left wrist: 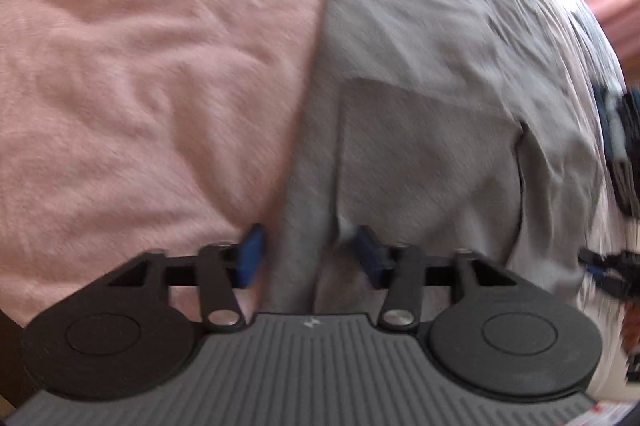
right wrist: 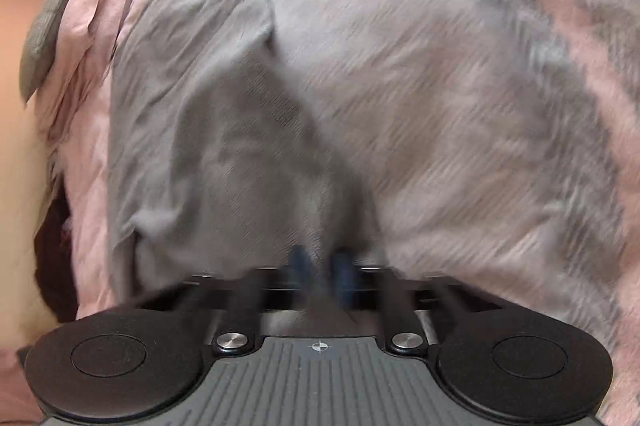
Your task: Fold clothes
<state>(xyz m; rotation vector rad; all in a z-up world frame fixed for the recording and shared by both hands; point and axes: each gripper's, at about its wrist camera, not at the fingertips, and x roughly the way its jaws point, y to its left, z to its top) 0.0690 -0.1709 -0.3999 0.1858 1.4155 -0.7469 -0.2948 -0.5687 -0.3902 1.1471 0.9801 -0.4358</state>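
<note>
A grey garment (left wrist: 424,74) with a pocket seam lies spread on a pink fuzzy blanket (left wrist: 152,74). My left gripper (left wrist: 311,256) is open at the garment's near edge. Its blue pads (left wrist: 252,254) stand wide apart, and a grey band of the fabric runs between them without being pinched. In the right wrist view, which is blurred by motion, the grey garment (right wrist: 224,130) bunches up toward my right gripper (right wrist: 322,268). Those blue pads (right wrist: 345,270) sit close together, shut on a gathered fold of the cloth.
The pink blanket (right wrist: 560,38) covers the whole surface under the garment. A dark patterned item (left wrist: 620,154) lies at the right edge of the left wrist view. A grey rounded cushion (right wrist: 46,34) and a beige wall (right wrist: 16,154) sit to the left.
</note>
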